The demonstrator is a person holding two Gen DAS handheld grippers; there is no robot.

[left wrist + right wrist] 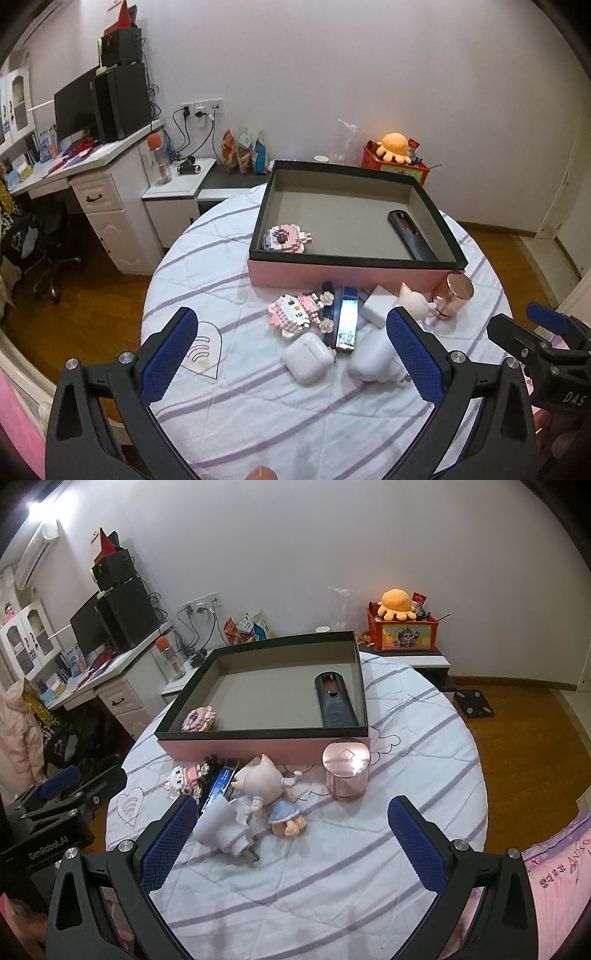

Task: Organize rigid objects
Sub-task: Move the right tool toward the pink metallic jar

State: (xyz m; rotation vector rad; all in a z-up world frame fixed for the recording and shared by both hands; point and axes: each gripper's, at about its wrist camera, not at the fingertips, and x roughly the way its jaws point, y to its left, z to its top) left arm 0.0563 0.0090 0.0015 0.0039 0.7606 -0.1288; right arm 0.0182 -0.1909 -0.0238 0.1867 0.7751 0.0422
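Tools both gape wide, holding nothing: left tool [291, 354] and right tool [291, 834] hover above the round striped-cloth surface [258, 413]. Inside the shallow pink-sided black-rimmed box [351, 275] lie two things: one pink brick figure [286, 239] and one black remote [412, 234]. One rose-metal cylindrical tin [345, 773] stands just before the box.

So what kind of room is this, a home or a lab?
Most likely a home bedroom or study: a white desk with a monitor stands by the wall, a plush toy sits on a red crate, and the round table has a quilted cover.
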